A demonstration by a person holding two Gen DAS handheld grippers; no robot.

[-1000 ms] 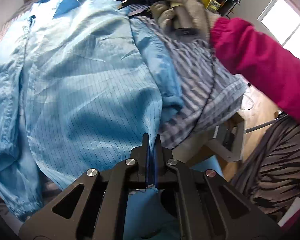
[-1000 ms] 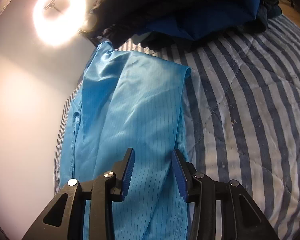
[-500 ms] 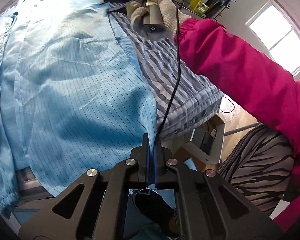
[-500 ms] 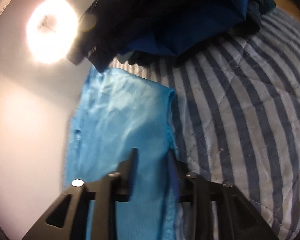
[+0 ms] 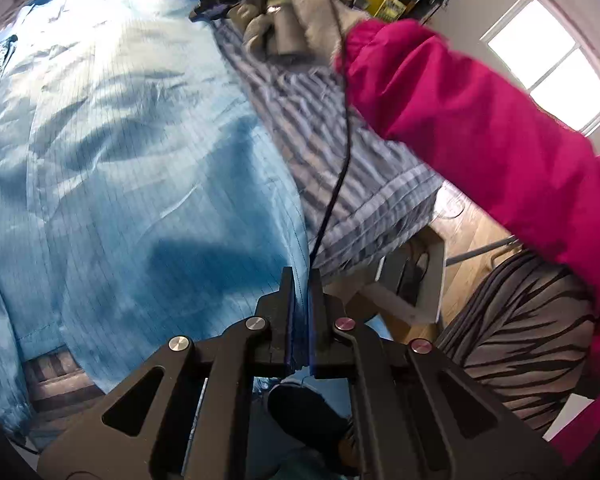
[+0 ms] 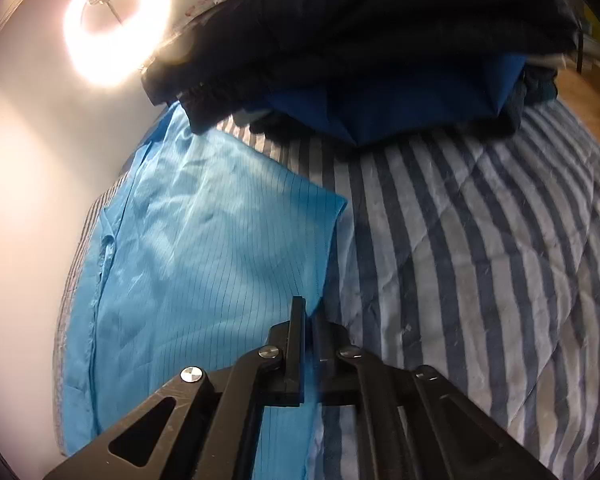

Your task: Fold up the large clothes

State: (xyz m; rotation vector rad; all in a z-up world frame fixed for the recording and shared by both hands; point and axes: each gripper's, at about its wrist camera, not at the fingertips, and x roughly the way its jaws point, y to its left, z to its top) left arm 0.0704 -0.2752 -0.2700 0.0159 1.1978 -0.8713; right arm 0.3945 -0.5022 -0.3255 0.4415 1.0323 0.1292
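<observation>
A large light-blue pinstriped garment [image 5: 140,168] lies spread over a striped quilt [image 5: 340,152]. My left gripper [image 5: 301,276] is shut on the garment's near right edge, at the bed's near side. My right gripper [image 6: 310,312] is shut on the garment's [image 6: 204,272] right edge farther up the bed. In the left wrist view the right gripper [image 5: 216,0] shows at the top, held by a gloved hand [image 5: 296,12] on a pink-sleeved arm.
A pile of dark and blue clothes [image 6: 380,52] lies on the quilt [image 6: 480,260] just beyond the garment. A ring light [image 6: 116,20] glows on the wall at left. Off the bed's right edge are a white stand [image 5: 416,280], wooden floor and the person's striped trousers [image 5: 520,340].
My right gripper went from open over the fabric to shut on the garment's right edge. The garment's right side was pulled flatter, and the left gripper kept its hold.
</observation>
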